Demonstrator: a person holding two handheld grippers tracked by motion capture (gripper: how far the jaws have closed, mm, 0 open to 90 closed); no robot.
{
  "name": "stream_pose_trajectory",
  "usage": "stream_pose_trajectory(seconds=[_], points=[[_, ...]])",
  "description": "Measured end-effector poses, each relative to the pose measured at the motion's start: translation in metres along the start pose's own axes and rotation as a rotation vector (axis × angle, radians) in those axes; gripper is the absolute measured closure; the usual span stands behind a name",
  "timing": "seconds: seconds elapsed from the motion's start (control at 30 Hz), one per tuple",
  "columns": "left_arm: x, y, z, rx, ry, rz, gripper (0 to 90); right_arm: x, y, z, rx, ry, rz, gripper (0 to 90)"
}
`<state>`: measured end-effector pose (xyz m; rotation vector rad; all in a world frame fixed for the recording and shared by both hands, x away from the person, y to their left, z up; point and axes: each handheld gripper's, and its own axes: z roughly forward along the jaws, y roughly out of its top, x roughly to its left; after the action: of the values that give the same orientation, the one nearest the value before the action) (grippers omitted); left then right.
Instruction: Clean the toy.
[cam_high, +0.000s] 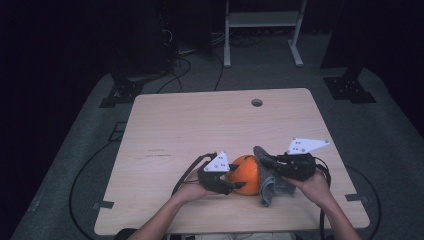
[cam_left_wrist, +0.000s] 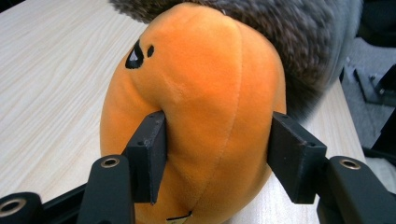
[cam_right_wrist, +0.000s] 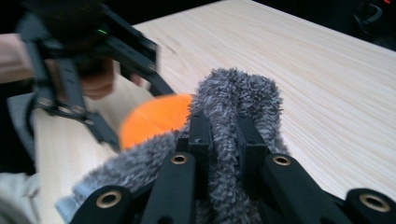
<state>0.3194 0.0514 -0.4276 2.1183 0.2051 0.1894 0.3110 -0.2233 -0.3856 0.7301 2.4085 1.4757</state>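
Observation:
An orange plush pumpkin (cam_high: 246, 172) with a black stitched face lies near the table's front edge. My left gripper (cam_high: 236, 185) is shut on it from the left. In the left gripper view both pads (cam_left_wrist: 152, 144) press into the plush pumpkin (cam_left_wrist: 205, 107) and dent its sides. A grey fuzzy cloth (cam_high: 270, 187) drapes over the pumpkin's right side. My right gripper (cam_high: 262, 161) is shut on a fold of this cloth. In the right gripper view the cloth (cam_right_wrist: 238, 98) bulges up between the jaws of the right gripper (cam_right_wrist: 224, 135), with the orange plush (cam_right_wrist: 154, 119) behind it.
The light wooden table (cam_high: 200, 125) has a round cable hole (cam_high: 256, 102) near its far edge. Beyond the table stand a white metal frame (cam_high: 262, 30) and black stands, with cables on the grey floor. The person's forearms come in from the front edge.

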Motion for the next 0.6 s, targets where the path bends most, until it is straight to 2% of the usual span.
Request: stream_pose_trajectory(seconds=[0.1,0.13,0.2,0.27,0.33,0.43,0.5,0.6], points=[[-0.006,0.002,0.001,0.024,0.01,0.056,42.2,0.007,0.012,0.005,0.002,0.064,-0.025,79.2],[-0.007,0.003,0.001,0.034,0.015,0.076,42.3,0.01,0.016,0.008,0.016,0.07,-0.046,79.2],[-0.006,0.002,-0.001,0.037,0.02,0.069,42.3,0.01,0.021,0.016,0.057,0.059,-0.076,79.3],[-0.003,-0.001,-0.002,0.017,0.019,0.042,42.6,0.007,0.021,0.019,0.064,0.048,-0.07,79.5],[-0.001,-0.002,-0.002,0.004,0.015,0.02,43.0,-0.003,0.016,0.018,0.058,0.018,-0.045,79.5],[0.001,-0.003,-0.003,-0.002,0.004,0.004,42.9,-0.016,0.003,0.011,0.042,-0.02,0.022,79.6],[0.004,-0.005,-0.004,-0.008,-0.005,-0.021,42.7,-0.022,-0.008,0.007,0.03,-0.038,0.055,79.5],[0.011,-0.008,-0.005,-0.029,-0.01,-0.078,42.7,-0.026,-0.031,-0.001,0.014,-0.031,0.122,79.5]])
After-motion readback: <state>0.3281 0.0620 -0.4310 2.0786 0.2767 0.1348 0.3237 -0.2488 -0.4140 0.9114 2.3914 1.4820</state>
